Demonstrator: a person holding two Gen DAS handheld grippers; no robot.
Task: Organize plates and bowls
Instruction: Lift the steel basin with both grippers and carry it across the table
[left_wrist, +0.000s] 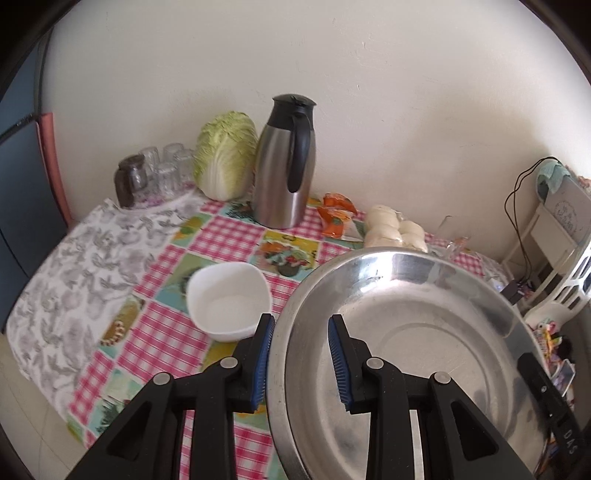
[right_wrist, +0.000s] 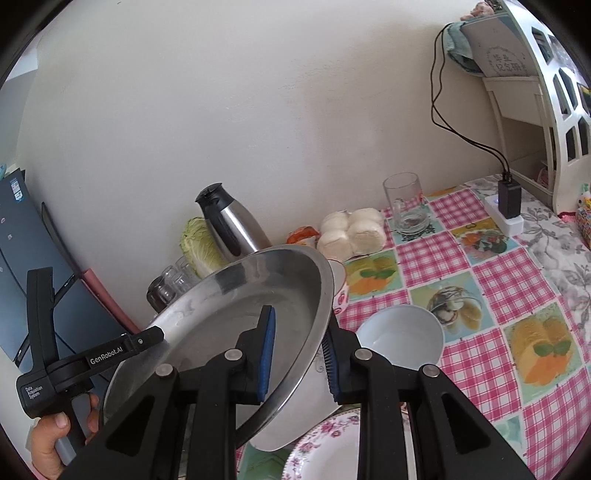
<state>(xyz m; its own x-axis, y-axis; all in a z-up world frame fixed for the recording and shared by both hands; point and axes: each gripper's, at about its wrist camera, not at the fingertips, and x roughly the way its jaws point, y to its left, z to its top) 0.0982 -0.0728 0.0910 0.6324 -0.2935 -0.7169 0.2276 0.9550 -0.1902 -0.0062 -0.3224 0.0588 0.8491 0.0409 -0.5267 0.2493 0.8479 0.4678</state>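
Bowl (left_wrist: 229, 301) left of steel plate (left_wrist: 406, 332).

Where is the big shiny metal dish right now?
The metal dish hangs tilted above the checked tablecloth, its rim pinched by the left tool and right tool, beside the white bowl.

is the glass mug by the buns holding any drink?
No. In the right wrist view the clear glass mug stands upright on the checked tablecloth beside the white buns, and it looks empty.
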